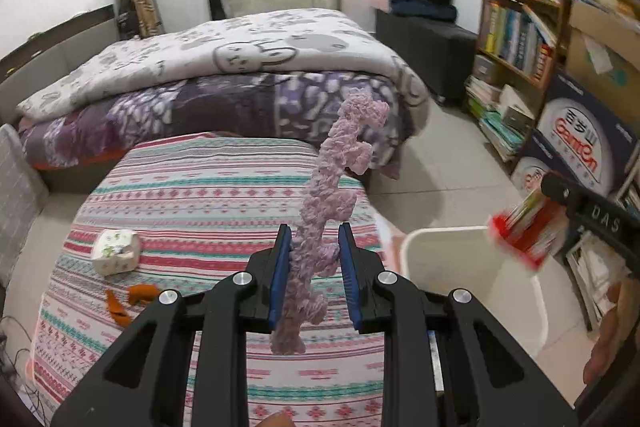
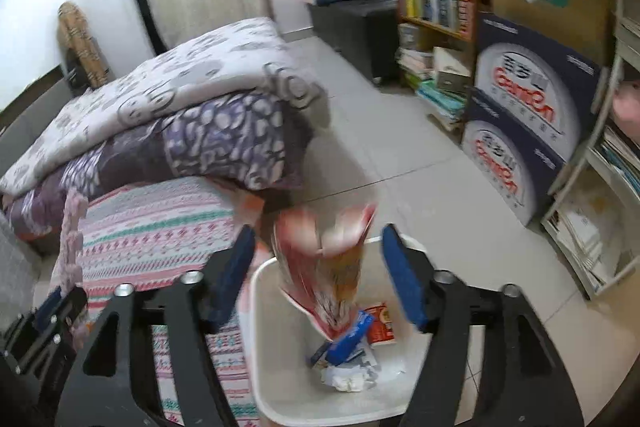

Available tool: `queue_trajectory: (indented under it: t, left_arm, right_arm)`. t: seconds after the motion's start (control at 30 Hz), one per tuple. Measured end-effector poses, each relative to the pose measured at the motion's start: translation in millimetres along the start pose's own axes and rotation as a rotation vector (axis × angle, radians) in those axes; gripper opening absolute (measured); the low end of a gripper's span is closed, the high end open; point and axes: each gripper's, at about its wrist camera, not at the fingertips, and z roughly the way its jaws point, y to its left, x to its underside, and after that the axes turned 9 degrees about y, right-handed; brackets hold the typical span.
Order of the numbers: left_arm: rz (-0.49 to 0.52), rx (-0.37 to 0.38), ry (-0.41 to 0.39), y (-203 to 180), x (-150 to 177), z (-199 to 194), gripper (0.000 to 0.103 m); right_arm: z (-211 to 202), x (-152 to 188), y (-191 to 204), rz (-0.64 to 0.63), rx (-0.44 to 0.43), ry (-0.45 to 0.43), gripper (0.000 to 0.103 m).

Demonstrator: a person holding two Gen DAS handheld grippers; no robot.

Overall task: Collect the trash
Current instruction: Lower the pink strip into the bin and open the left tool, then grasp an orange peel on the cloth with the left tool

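Observation:
My left gripper [image 1: 314, 245] stands over the striped bed cover [image 1: 192, 187] with a long crinkled pink paper strip [image 1: 332, 195] between its jaws; the strip touches the left pad and a gap shows at the right pad. My right gripper [image 2: 318, 259] is open above the white trash bin [image 2: 264, 347]. A red and orange snack wrapper [image 2: 328, 275], blurred, hangs loose between its fingers over the bin. The bin holds a red packet [image 2: 380, 323], a blue wrapper [image 2: 348, 339] and crumpled white paper [image 2: 348, 379]. The bin also shows in the left wrist view [image 1: 472, 267].
On the bed cover lie a crumpled white tissue pack [image 1: 116, 251] and orange peel pieces [image 1: 128, 301]. Folded quilts [image 1: 224, 83] are stacked behind. Bookshelves [image 1: 520, 7] and printed cartons [image 2: 520, 131] line the right wall beside the tiled floor [image 2: 400, 147].

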Motion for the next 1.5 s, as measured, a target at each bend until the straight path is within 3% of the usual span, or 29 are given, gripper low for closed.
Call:
queue_trajectory:
  t: [0.27,0.53,0.57,0.6,0.63,0.77,0.93,1.1,1.3,1.5]
  left_arm:
    - [0.079,0.074,0.051,-49.7,3.3,10.6,0.025]
    - [0.112,0.213,0.113,-92.0,7.6,23.6,0.026]
    - [0.113,0.242,0.12,-95.9,7.6,26.3,0.03]
    - [0.114,0.254,0.126,-98.0,8.4,28.3,0.046]
    - [0.111,0.266,0.131,-98.4,9.5,30.4,0.052]
    - [0.102,0.27,0.145,-91.5,10.9,34.8,0.056]
    - [0.065,0.174,0.148,-60.6,13.9,35.1,0.059]
    - [0.001,0.014,0.193,-7.3,23.2,49.9,0.06]
    - [-0.211,-0.164,0.279,87.9,37.5,69.3,0.06]
    - [-0.42,-0.269,0.345,174.1,56.6,85.5,0.06]
  right_arm:
    - [-7.4,-11.3,-54.6,0.17,0.048,-0.016,0.087]
    - [-4.3,-12.4,-92.9,0.325,0.019,0.037,0.091]
    - [-4.9,-12.0,-94.8,0.334,0.019,0.036,0.091]
    - [-5.2,-11.9,-95.7,0.339,0.018,0.035,0.091]
    - [-5.8,-11.6,-95.8,0.342,0.017,0.034,0.092]
    - [-6.5,-11.6,-87.6,0.324,0.012,0.028,0.093]
    - [4.1,-6.9,-55.0,0.256,-0.015,0.073,0.094]
    - [13.9,1.1,-12.9,0.141,-0.03,0.115,0.094]
    - [26.5,13.6,35.3,0.04,-0.053,0.165,0.094]
    - [38.6,25.8,77.1,-0.035,-0.064,0.197,0.094]
